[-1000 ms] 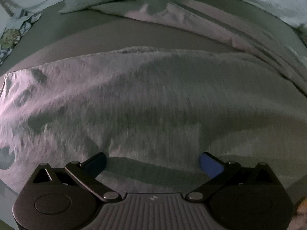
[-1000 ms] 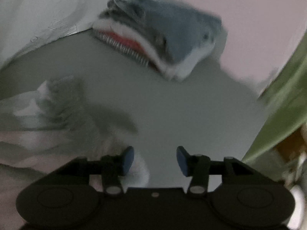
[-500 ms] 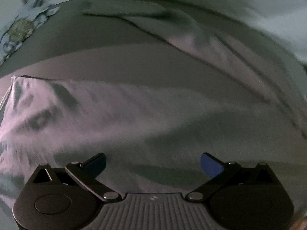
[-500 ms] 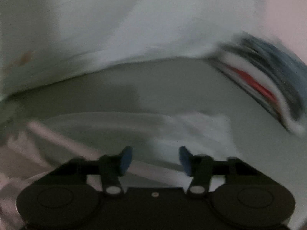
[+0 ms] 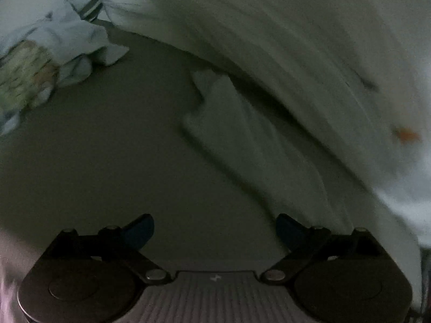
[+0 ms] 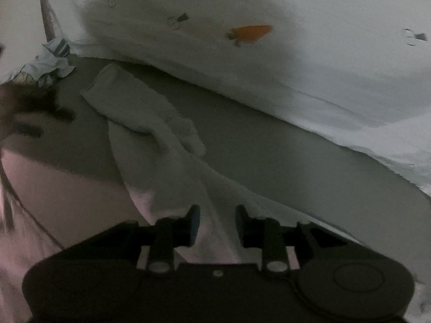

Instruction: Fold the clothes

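Observation:
A pale pink garment (image 6: 67, 188) lies on the grey bed sheet (image 6: 282, 156), its long sleeve (image 6: 140, 107) stretched away from me and crumpled midway. My right gripper (image 6: 217, 220) hovers over the garment where the sleeve starts. Its jaws stand narrow with a ridge of cloth below the gap, and the pads do not press on it. In the left wrist view the same sleeve (image 5: 242, 134) runs up the right side. My left gripper (image 5: 215, 228) is wide and closing over bare sheet (image 5: 94, 161), with nothing between its fingers.
A white duvet (image 6: 269, 67) with a carrot print is banked along the far side of the bed. Crumpled light-blue cloth (image 5: 67, 45) and a yellow-green patterned piece (image 5: 24, 75) lie at the far left. A dark blurred shape (image 6: 27, 113) sits at the left edge.
Both views have swung across the bed. The left one went from the pink garment to bare sheet and sleeve. The right one left the plush shark for the sleeve, jaws narrower.

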The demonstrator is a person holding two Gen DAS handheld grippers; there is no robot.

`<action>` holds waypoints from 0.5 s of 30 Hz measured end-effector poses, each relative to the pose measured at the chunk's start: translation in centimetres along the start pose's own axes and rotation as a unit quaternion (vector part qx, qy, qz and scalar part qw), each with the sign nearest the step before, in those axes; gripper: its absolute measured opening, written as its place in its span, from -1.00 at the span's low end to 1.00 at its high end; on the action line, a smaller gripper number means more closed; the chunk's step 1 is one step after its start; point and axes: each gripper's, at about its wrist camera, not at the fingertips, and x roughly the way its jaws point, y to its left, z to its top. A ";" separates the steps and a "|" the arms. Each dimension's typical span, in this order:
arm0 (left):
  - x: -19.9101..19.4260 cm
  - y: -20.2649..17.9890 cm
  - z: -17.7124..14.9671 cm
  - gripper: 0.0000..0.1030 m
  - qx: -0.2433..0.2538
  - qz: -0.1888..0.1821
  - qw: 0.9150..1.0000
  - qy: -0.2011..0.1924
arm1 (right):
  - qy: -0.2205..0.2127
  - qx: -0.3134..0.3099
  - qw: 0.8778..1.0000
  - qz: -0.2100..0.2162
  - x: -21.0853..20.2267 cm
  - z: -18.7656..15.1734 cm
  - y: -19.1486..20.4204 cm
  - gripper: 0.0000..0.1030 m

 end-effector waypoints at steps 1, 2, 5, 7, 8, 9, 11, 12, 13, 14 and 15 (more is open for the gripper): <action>1.5 0.2 1.1 0.87 -0.013 0.000 1.000 -0.002 | 0.006 -0.007 1.000 0.006 -0.1 0.0 0.4 -0.41; 3.1 0.0 2.4 0.97 -0.032 -0.005 0.999 -0.003 | 0.010 -0.021 1.000 0.005 0.1 -0.1 0.9 -0.39; 5.0 -0.5 4.5 0.82 -0.050 -0.036 0.998 -0.023 | 0.029 -0.054 0.998 -0.010 0.5 -0.8 2.0 -0.38; 6.0 -1.4 5.1 0.53 -0.037 -0.020 0.999 -0.034 | 0.051 -0.017 0.999 -0.001 1.0 -1.0 1.3 -0.38; 6.2 -2.1 5.2 0.02 -0.028 -0.007 0.999 -0.044 | 0.059 0.010 0.998 0.008 1.1 -1.1 0.7 -0.38; 6.4 -2.8 5.1 -0.28 -0.016 0.029 0.998 -0.056 | 0.065 0.032 0.997 0.015 1.2 -1.2 0.0 -0.38; 7.0 -4.0 4.9 -0.83 0.008 0.087 0.994 -0.072 | 0.070 0.048 0.996 0.007 1.5 -1.5 -0.8 -0.38; 7.3 -4.3 4.7 -0.93 0.011 0.104 0.992 -0.075 | 0.072 0.050 0.996 -0.003 1.7 -1.7 -1.1 -0.39; 7.1 -4.2 4.7 -0.94 0.004 0.104 0.992 -0.077 | 0.073 0.054 0.996 -0.011 1.8 -1.8 -1.3 -0.39; 6.9 -4.1 4.6 -0.95 -0.003 0.105 0.991 -0.080 | 0.072 0.063 0.995 -0.015 1.8 -1.9 -1.6 -0.39; 6.6 -4.1 4.6 -0.96 -0.015 0.107 0.991 -0.083 | 0.071 0.077 0.994 -0.015 1.5 -2.0 -2.0 -0.39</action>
